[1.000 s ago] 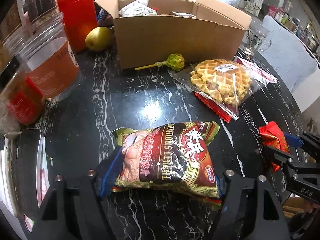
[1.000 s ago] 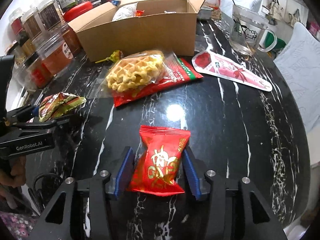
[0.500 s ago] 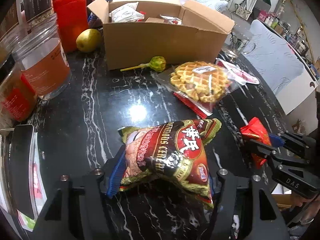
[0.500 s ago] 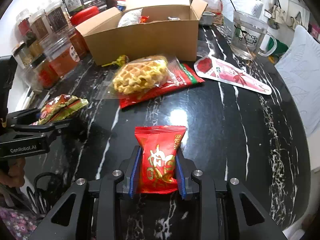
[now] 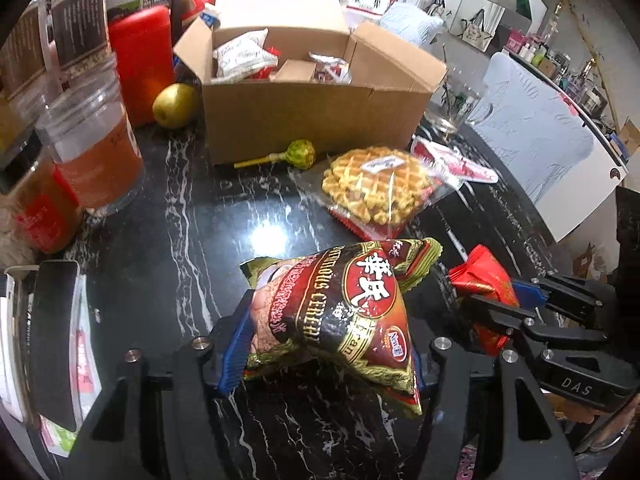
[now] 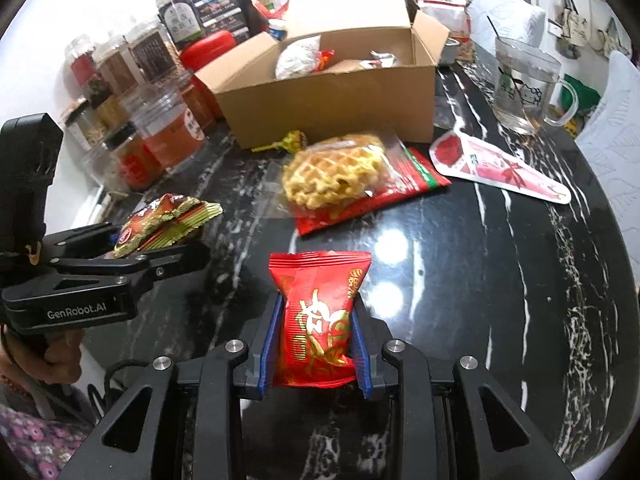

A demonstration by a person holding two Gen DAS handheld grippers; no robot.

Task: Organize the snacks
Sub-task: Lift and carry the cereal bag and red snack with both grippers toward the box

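Red packet [image 6: 316, 316] upright (lengthwise) — gripped.

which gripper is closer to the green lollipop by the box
Left. The left gripper, holding the brown cereal bag, sits on the lollipop's side of the table. The right gripper, holding the red packet, is further over, beyond the waffle bag.

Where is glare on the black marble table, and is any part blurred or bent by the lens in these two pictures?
Left wrist view: one white glare spot on the black marble table, before the clear-bagged waffle; edges curve, corners are dark. Right wrist view: two glare spots beside the red foil snack packet; the waffle looks slightly smeared, and the brown cardboard box bows.
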